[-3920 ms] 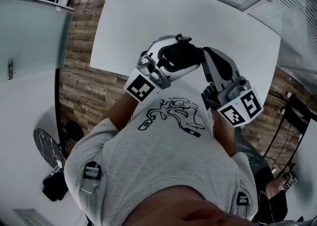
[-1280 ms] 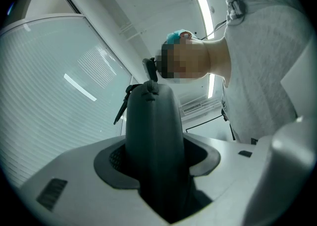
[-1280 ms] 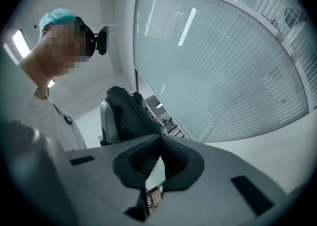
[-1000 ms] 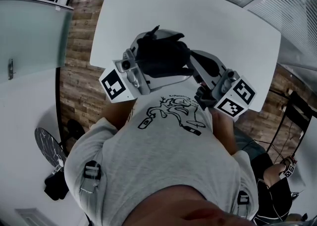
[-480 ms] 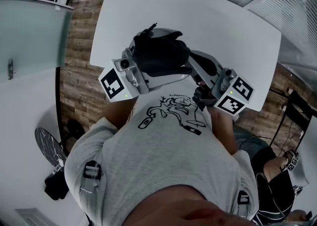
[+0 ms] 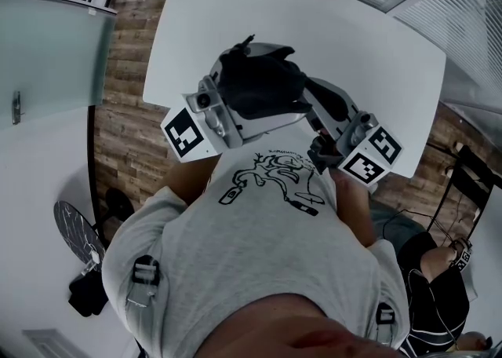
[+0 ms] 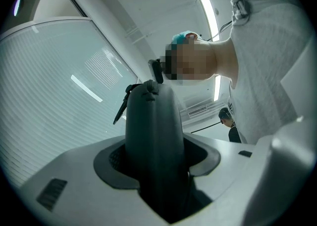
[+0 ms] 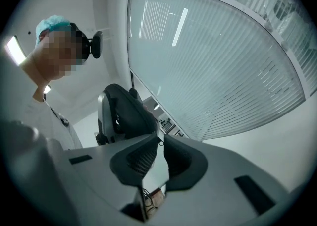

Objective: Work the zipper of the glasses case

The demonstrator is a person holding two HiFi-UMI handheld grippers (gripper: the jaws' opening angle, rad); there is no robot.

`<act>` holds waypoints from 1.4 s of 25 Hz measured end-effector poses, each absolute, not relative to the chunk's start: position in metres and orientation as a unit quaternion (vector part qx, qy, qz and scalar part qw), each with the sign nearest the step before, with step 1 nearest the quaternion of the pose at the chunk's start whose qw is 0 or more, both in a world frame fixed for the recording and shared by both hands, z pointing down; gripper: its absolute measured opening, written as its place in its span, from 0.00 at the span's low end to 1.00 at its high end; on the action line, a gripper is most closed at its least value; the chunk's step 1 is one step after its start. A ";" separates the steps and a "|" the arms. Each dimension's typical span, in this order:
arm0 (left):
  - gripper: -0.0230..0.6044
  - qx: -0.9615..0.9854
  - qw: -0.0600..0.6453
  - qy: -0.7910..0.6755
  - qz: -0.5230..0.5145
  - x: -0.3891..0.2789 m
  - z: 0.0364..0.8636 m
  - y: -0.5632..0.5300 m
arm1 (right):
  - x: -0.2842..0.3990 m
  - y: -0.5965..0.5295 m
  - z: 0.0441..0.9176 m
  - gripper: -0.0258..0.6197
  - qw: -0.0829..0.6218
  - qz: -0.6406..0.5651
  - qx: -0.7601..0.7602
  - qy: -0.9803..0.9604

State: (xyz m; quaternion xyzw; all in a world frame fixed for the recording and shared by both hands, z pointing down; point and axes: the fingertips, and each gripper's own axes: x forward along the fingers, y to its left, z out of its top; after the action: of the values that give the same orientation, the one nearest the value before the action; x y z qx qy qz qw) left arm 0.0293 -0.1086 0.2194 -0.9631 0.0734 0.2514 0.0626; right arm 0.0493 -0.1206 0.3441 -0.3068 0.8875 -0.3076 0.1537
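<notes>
The black glasses case (image 6: 255, 82) is held up over the near edge of the white table (image 6: 353, 34). My left gripper (image 7: 153, 145) is shut on it, a jaw on each side, and the case (image 7: 151, 121) stands upright between them. Its zipper pull (image 7: 120, 108) sticks out at the top left. My right gripper (image 6: 310, 101) is close beside the case on the right. In the right gripper view its jaws (image 8: 161, 155) are opening, with a narrow gap and no pad pressing on anything. The case (image 8: 124, 113) lies just beyond their tips.
My grey shirt (image 6: 259, 254) fills the lower head view. A wood floor strip (image 6: 125, 129) runs left of the table. A dark round-based object (image 6: 78, 235) stands at lower left. Another person (image 6: 435, 286) sits at lower right. Glass walls with blinds (image 8: 213, 61) surround the room.
Over the last second my left gripper and the case have shifted slightly up and right. The right gripper stays beside the case, barely moved. Earlier still, both grippers were lower and further right.
</notes>
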 end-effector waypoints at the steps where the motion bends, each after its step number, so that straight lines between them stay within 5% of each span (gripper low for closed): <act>1: 0.44 -0.964 0.063 0.077 0.248 0.029 0.219 -0.110 | 0.050 -0.120 0.345 0.13 0.147 -0.301 -0.314 0.888; 35: 0.44 -0.966 0.007 0.235 0.108 0.008 0.283 -0.153 | 0.121 -0.121 0.323 0.06 -0.039 -0.052 -0.536 0.842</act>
State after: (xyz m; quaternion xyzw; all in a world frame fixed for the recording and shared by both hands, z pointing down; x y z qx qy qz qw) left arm 0.0085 -0.1527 0.2826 -0.9660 0.2349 0.1080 0.0075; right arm 0.1211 -0.1209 0.3231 -0.5362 0.8416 -0.0518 -0.0392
